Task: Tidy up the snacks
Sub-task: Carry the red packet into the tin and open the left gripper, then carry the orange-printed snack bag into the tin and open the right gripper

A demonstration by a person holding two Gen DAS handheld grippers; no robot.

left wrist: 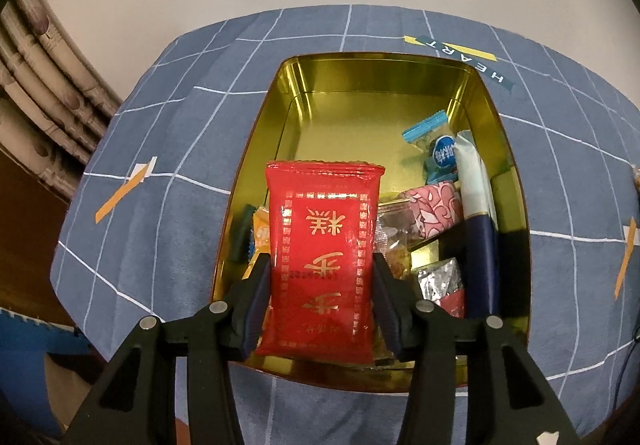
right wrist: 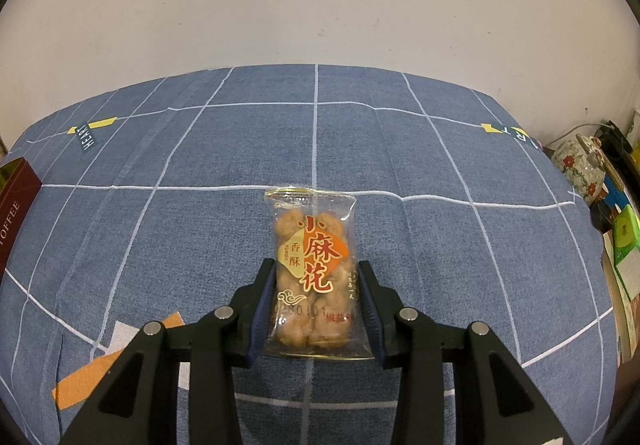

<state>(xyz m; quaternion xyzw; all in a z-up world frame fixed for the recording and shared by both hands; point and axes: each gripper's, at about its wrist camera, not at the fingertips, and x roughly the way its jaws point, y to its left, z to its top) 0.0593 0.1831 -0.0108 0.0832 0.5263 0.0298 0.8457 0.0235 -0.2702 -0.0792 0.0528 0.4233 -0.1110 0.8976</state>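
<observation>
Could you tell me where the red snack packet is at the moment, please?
In the left wrist view, the red snack packet sits between the left gripper's jaws, over the near end of the gold tin, with other wrapped snacks lying in the tin on either side of it.

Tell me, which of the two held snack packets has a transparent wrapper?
The clear packet of fried dough twists in the right tool: its snacks show through. The red foil packet with gold characters in the left tool is opaque.
</observation>
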